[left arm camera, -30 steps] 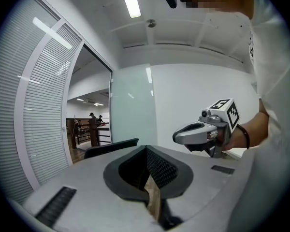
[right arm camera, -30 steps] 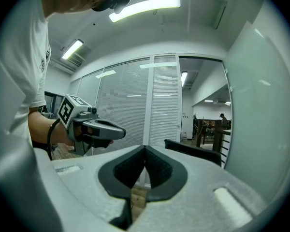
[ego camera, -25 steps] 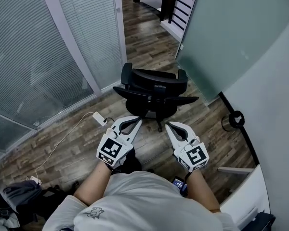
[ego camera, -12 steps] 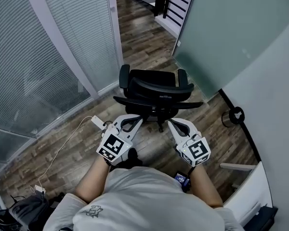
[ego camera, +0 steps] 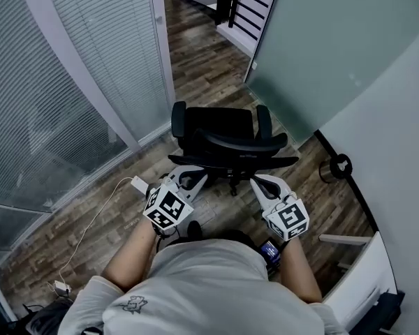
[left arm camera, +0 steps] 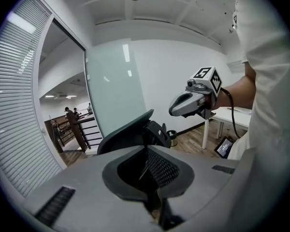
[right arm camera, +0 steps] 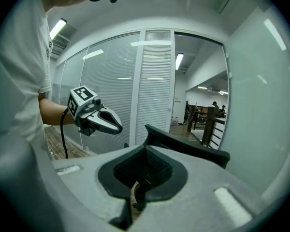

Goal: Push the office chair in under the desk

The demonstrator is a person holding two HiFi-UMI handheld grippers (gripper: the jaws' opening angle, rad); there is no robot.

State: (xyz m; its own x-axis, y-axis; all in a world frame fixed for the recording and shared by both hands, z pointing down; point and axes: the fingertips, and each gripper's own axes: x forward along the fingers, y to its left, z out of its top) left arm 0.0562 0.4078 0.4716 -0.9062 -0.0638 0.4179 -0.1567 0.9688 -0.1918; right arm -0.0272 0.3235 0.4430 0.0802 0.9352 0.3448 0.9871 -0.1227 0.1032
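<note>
The black office chair [ego camera: 230, 144] stands on the wood floor with its backrest toward me. It also fills the middle of the left gripper view [left arm camera: 127, 129] and the right gripper view [right arm camera: 186, 148]. My left gripper [ego camera: 197, 175] is just behind the backrest's left end. Its jaws are starting to open but still look together, with nothing between them. My right gripper [ego camera: 258, 181] is shut and empty just behind the right end. I cannot tell whether either one touches the chair. A white desk [ego camera: 357, 286] shows at the lower right.
Glass walls with blinds [ego camera: 70, 103] run along the left and a frosted glass panel [ego camera: 321, 40] along the right. A white power strip [ego camera: 139, 184] with its cable lies on the floor at left. A small black bin [ego camera: 339, 167] stands by the right wall.
I have stepped forward, and both grippers have come up to the chair's backrest. The chair now sits closer in the head view.
</note>
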